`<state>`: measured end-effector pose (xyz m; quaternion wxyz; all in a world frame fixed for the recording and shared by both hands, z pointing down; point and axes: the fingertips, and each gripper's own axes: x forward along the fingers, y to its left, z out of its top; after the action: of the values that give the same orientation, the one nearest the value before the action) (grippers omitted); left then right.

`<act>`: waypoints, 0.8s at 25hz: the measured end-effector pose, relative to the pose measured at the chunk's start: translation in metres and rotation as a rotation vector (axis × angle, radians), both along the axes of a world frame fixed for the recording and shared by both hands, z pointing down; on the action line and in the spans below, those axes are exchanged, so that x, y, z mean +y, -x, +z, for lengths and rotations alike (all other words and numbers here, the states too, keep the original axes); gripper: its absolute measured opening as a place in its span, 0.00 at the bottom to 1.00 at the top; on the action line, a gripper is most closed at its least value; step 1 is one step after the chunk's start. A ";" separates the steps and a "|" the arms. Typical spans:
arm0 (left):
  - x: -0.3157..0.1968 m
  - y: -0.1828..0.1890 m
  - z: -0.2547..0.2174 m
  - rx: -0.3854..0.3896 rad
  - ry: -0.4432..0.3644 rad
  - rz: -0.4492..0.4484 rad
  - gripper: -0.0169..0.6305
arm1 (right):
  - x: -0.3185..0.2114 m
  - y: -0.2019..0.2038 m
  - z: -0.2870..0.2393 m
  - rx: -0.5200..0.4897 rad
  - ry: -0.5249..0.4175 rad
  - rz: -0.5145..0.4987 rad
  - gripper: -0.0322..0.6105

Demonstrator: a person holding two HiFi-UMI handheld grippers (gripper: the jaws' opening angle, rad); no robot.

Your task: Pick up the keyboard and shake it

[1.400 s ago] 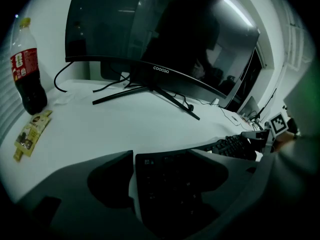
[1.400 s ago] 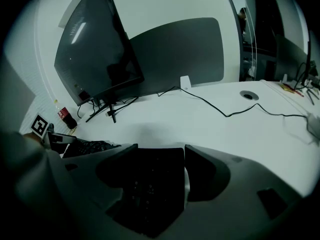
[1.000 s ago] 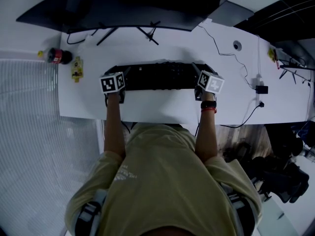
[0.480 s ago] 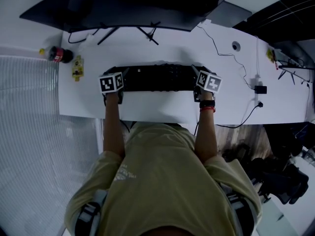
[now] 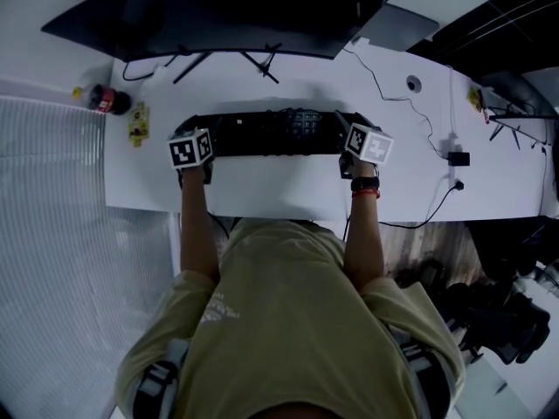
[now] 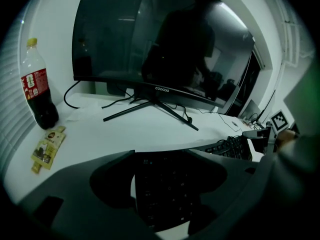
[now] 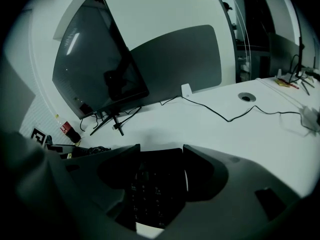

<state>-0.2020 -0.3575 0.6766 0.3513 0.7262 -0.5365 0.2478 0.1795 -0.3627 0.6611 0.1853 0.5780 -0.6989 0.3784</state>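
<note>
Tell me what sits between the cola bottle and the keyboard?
The head view shows a small yellow snack packet on the white desk, left of the black keyboard.

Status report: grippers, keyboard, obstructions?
Left gripper shut on black plastic keyboard, left end. Right gripper, jaws just closing, shut on right end. Keyboard looks raised off white desk. Nothing blocking.

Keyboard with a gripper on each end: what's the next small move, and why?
Probably raise the keyboard a little higher, kept level, before shaking. The left gripper clamps one end; the right gripper, whose jaws have just been closing, clamps the other. It seems barely clear of the desk, with the monitor stand close behind.
</note>
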 end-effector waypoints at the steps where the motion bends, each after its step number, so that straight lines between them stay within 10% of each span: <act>1: -0.003 0.000 -0.003 -0.002 -0.016 0.002 0.52 | -0.002 0.001 -0.004 -0.005 -0.010 -0.003 0.48; 20: -0.079 -0.003 -0.053 -0.019 -0.291 0.035 0.51 | -0.064 -0.002 -0.054 0.007 -0.288 -0.017 0.47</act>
<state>-0.1992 -0.4368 0.6240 0.2328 0.7763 -0.5573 0.1803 0.1814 -0.4267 0.6074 0.1060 0.5938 -0.7504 0.2704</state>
